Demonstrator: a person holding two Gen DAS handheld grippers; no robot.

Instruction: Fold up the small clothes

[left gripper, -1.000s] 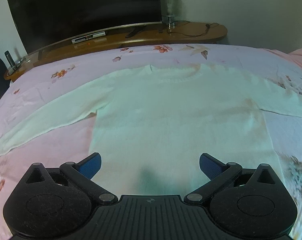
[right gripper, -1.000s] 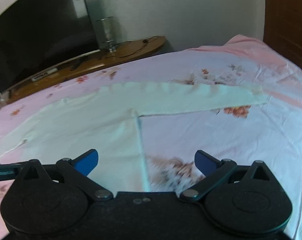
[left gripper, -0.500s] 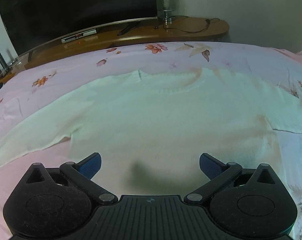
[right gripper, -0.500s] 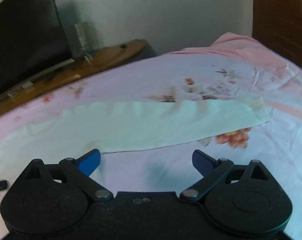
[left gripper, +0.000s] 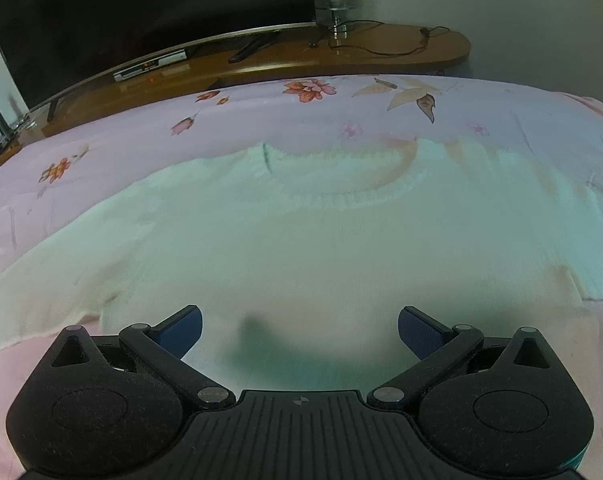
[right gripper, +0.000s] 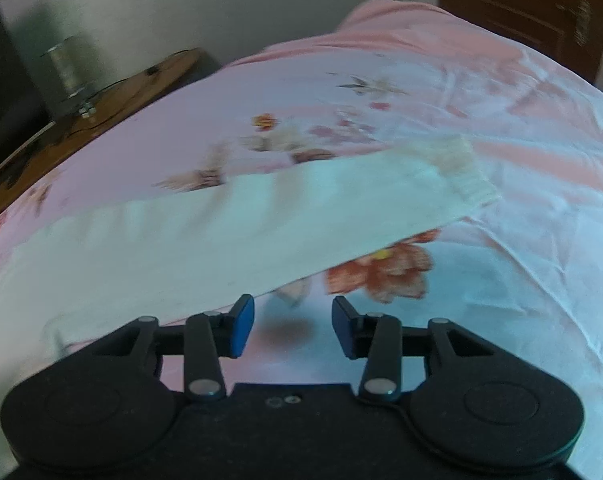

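Right gripper (right gripper: 293, 326) closer, jaws narrowed, empty; sweater sleeve (right gripper: 261, 224) just ahead; left gripper (left gripper: 300, 332) wide.

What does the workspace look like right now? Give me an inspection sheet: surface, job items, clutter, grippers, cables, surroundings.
Surface: bed under a pink floral sheet, lightly creased.
Job's things: one pale long-sleeved sweater lying flat, neckline away from the camera; its sleeve stretches out sideways, cuff flat on the sheet.
Clutter: nothing seen on the bed.
Grippers: left gripper open wide over the sweater's body, nothing between the jaws. Right gripper has just been closing, jaws part-closed, only bare sheet between them, just below the sleeve's edge.
Cables: a dark cable trails across the wooden TV stand.
Surroundings: television, set-top box, wooden door, pale wall.
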